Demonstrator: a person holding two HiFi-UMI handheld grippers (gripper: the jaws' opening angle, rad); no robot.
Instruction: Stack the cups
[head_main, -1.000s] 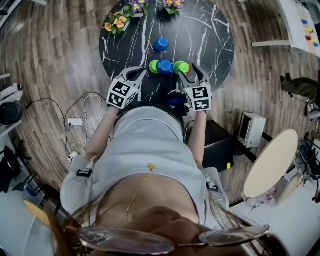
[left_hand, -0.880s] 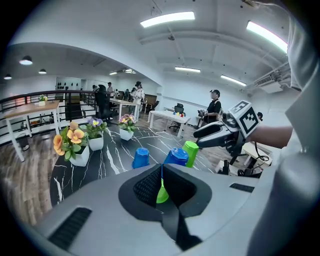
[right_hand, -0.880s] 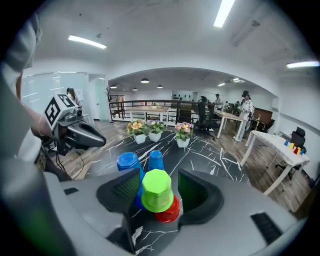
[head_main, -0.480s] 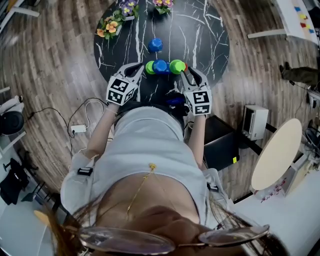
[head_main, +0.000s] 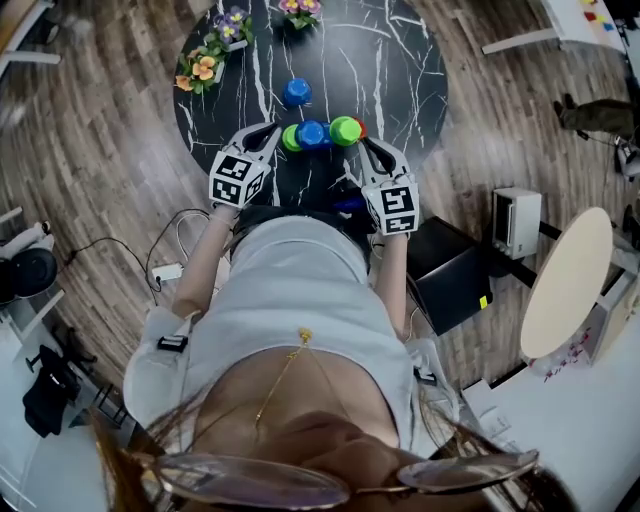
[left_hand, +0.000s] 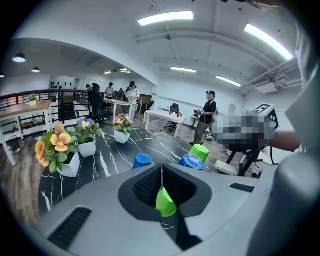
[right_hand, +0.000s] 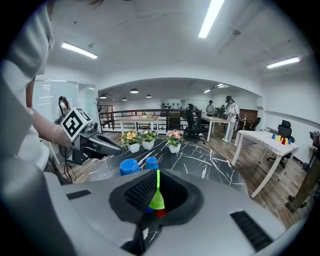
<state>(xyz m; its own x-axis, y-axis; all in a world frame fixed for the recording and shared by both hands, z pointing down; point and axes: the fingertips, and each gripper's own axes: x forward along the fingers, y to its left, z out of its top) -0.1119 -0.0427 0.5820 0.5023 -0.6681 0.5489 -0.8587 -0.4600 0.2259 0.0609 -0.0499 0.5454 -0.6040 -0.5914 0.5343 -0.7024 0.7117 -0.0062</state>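
Several upturned cups stand on the round black marble table (head_main: 400, 60). A blue cup (head_main: 296, 92) stands alone farther back. In front of it runs a row: a green cup (head_main: 290, 137), a blue cup (head_main: 311, 134) and a second green cup (head_main: 345, 130) with a bit of a red cup (head_main: 361, 126) showing at its side. My right gripper (head_main: 366, 143) has just been closing and is shut on that right green cup (right_hand: 157, 200), with red (right_hand: 160, 212) beneath it. My left gripper (head_main: 272, 133) is shut, holding nothing. The left green cup (left_hand: 165, 202) lies just under its tips.
Three flower pots (head_main: 203, 70) (head_main: 228, 25) (head_main: 297, 10) stand along the table's far left rim. On the wooden floor are cables and a power strip (head_main: 165, 270) at the left, and a black box (head_main: 455, 275) and a white device (head_main: 517, 222) at the right.
The right gripper's jaws have closed on the right green cup, and a bit of red now shows beside it. The left gripper has moved closer to the left green cup.
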